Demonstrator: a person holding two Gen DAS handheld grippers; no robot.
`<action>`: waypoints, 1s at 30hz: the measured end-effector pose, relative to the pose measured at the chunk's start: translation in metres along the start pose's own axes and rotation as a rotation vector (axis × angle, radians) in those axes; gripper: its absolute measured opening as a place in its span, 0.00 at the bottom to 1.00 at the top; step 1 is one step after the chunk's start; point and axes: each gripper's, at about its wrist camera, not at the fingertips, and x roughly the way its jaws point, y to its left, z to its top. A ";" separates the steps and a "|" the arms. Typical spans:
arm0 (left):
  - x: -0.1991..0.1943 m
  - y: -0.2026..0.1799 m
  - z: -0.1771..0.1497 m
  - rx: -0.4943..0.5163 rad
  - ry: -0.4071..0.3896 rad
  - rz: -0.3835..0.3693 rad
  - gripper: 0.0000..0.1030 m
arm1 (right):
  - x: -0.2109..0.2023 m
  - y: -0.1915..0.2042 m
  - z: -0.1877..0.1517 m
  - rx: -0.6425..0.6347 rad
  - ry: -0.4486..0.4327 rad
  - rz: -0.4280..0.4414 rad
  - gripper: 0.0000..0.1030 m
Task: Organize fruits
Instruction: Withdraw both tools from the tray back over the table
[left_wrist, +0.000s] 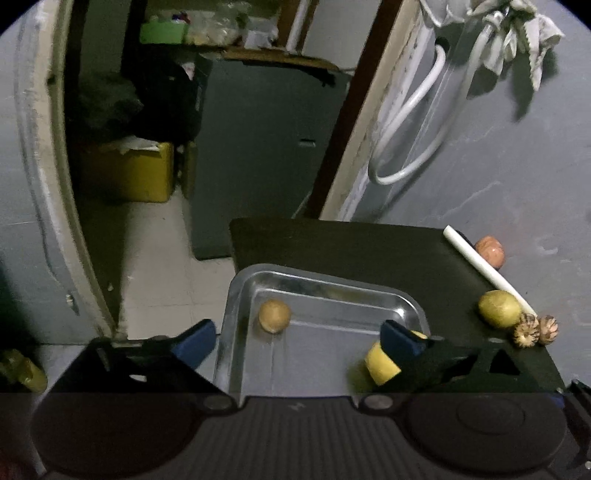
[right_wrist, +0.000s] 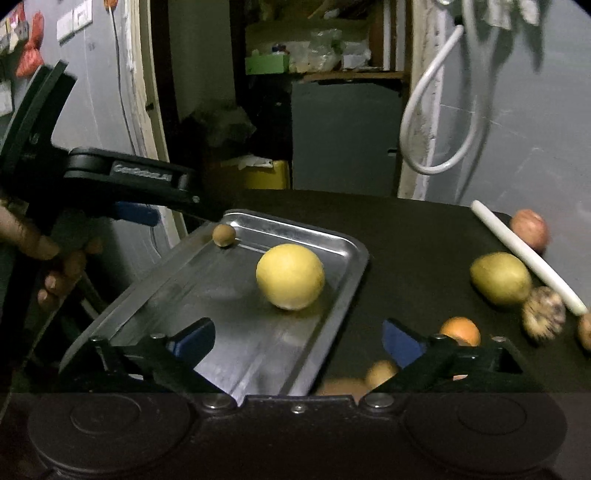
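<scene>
Both claws gape empty; the right claw (right_wrist: 299, 341) hides blurred fruit (right_wrist: 380, 373) behind its finger.

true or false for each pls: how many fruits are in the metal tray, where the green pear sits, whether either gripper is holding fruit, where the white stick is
1. Two fruits lie in the metal tray: a big yellow fruit and a small brown fruit. True.
2. The green pear is in the tray. False: it lies on the dark table, right of the tray.
3. The right gripper clamps the yellow fruit. False: its jaws stand open and empty.
4. The left gripper is open. True.
5. The white stick lies in the tray. False: it rests on the table's right edge.
</scene>
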 end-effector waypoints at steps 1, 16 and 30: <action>-0.008 -0.003 -0.004 -0.006 -0.010 0.011 0.99 | -0.008 -0.002 -0.003 0.009 -0.008 -0.001 0.99; -0.102 -0.066 -0.100 -0.012 0.005 0.058 0.99 | -0.102 -0.051 -0.074 0.032 0.047 -0.057 0.99; -0.121 -0.118 -0.162 0.106 0.112 0.052 0.99 | -0.134 -0.090 -0.116 0.015 0.114 -0.070 0.99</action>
